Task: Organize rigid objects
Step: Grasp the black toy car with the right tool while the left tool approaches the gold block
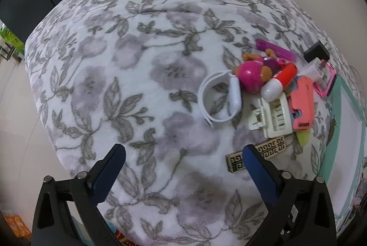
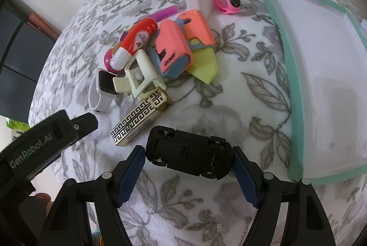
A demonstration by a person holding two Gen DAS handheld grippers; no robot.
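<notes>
The right gripper (image 2: 189, 174) has its jaws spread around an upturned black toy car (image 2: 188, 157), one finger at each end, though whether the pads already touch it I cannot tell; the car lies just beside the teal-rimmed tray (image 2: 296, 113), probably where it belongs. The left gripper (image 1: 183, 168) hangs wide and empty over the floral blanket (image 1: 128, 67), likely waiting its turn. The remaining clutter sits heaped together beyond, with the gold patterned box (image 2: 140, 118) nearest the car.
</notes>
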